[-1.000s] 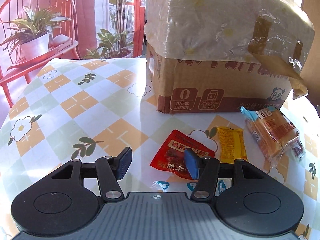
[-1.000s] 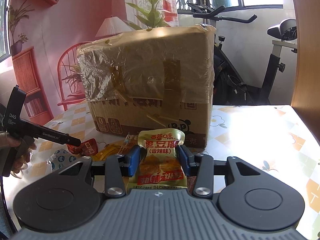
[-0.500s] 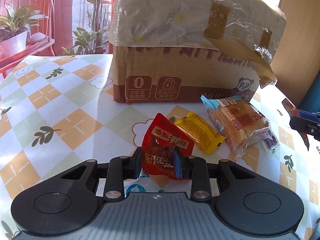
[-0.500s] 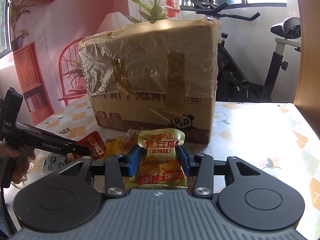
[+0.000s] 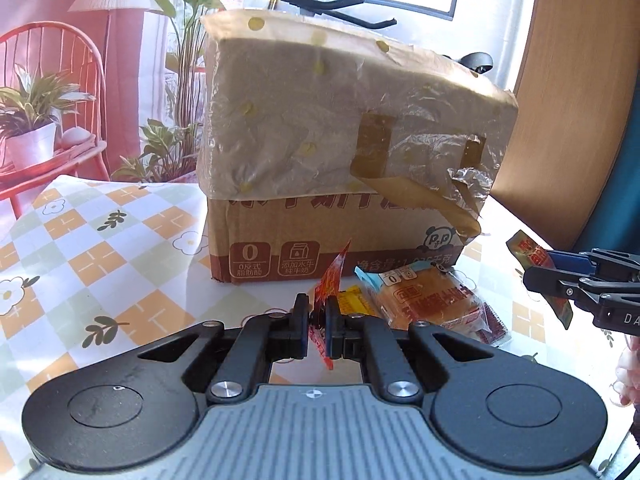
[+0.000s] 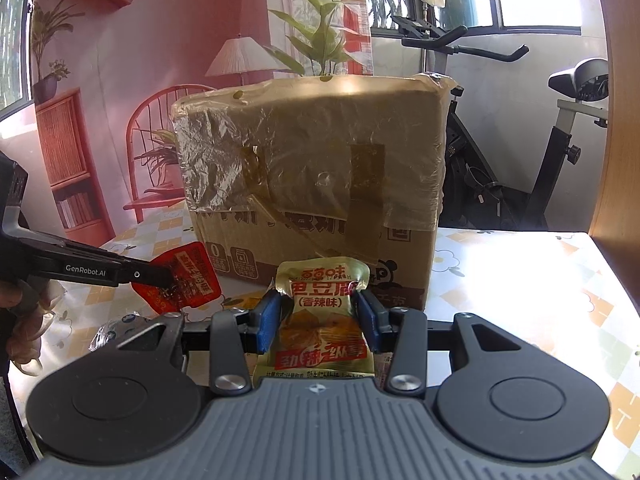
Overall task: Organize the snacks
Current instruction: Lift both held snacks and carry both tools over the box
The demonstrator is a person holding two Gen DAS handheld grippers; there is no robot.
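My left gripper is shut on a red snack packet, pinched edge-on and lifted off the table; the right wrist view shows the same red packet hanging from that gripper. My right gripper is shut on a yellow-green tofu snack packet, held upright in front of the box; the left wrist view shows this gripper at far right. On the table lie a yellow packet and a wrapped bread cake. A taped cardboard box stands behind them.
The table wears a checked floral cloth. A small blue-and-white wrapper lies at the left. A wooden panel stands at the right, a red chair with potted plants at the left, an exercise bike behind the box.
My left gripper closed from open onto the red packet and lifted it off the table, turning it edge-on. The right gripper kept still with its tofu packet.
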